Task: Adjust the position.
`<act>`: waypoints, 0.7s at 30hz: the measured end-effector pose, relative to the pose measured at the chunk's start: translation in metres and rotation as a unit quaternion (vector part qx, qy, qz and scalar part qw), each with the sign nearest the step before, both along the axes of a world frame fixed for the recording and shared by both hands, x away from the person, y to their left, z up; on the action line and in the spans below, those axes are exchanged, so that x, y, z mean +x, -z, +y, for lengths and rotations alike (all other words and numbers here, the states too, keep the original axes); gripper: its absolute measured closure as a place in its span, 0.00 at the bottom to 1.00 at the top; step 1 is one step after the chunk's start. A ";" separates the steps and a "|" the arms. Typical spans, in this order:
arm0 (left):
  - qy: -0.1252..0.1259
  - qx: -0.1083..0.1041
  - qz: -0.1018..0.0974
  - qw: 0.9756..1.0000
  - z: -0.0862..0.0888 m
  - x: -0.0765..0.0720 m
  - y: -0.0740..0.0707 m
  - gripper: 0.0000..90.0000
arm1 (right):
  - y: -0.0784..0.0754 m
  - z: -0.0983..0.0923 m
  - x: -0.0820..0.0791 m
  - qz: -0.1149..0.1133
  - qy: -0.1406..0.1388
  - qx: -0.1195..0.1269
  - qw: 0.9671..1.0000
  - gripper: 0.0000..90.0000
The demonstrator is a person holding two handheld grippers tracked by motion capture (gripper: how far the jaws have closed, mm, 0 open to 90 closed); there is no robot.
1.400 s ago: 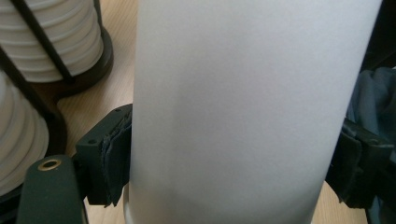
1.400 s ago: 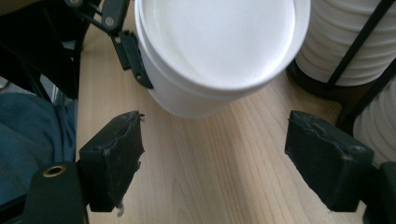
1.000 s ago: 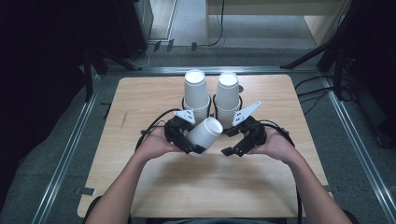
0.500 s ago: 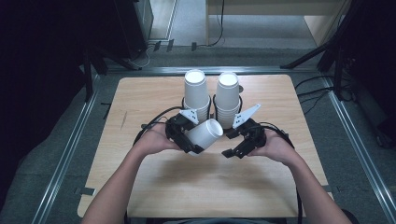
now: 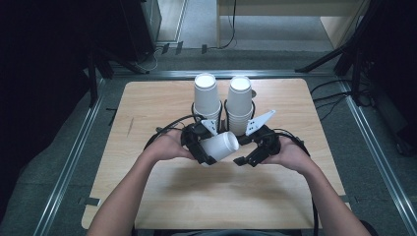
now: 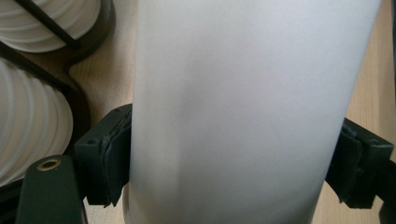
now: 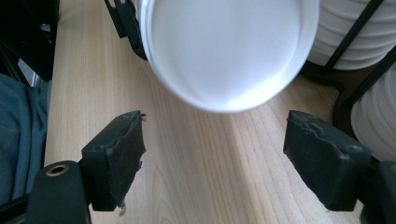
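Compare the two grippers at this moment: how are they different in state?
The left gripper is shut on a single white cup, its pads pressing both sides; the right gripper is open and holds nothing. The cup lies tilted sideways in the left one; its closed end faces the right one's spread jaws. Both are black and hand-held over the table.

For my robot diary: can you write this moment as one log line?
left hand-held gripper: shut on paper cup, tilted | right hand-held gripper: open, empty, facing cup | two cup stacks behind
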State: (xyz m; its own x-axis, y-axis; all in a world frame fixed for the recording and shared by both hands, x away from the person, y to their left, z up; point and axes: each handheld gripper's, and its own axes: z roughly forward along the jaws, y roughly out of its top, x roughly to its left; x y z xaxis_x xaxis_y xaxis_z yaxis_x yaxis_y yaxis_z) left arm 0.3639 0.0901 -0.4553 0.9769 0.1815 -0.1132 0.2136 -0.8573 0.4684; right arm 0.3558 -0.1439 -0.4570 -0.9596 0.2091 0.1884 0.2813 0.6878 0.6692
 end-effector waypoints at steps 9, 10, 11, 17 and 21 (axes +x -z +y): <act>0.020 0.020 0.009 1.000 -0.012 -0.001 0.008 0.17 | 0.001 0.006 -0.001 -0.011 -0.014 -0.006 1.000 0.23; 0.024 0.021 0.010 0.999 -0.013 -0.002 0.009 0.17 | 0.001 0.007 -0.001 -0.014 -0.017 -0.007 1.000 0.23; 0.026 0.023 0.012 0.999 -0.015 -0.002 0.010 0.17 | 0.000 0.008 -0.001 -0.017 -0.017 -0.008 1.000 0.23; 0.042 0.030 0.022 0.998 -0.022 -0.004 0.015 0.17 | 0.001 0.018 -0.002 -0.019 -0.033 -0.015 0.999 0.23; 0.056 0.038 0.020 0.997 -0.025 -0.005 0.017 0.17 | 0.002 0.024 -0.004 -0.020 -0.044 -0.018 0.999 0.22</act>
State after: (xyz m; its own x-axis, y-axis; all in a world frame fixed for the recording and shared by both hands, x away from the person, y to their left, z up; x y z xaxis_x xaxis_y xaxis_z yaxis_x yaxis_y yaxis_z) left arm 0.3589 0.0652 -0.4719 0.9865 0.0804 -0.1424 0.1310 -0.9097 0.3941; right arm 0.3523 -0.1198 -0.4591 -0.9813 0.1286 0.1434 0.1915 0.7330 0.6527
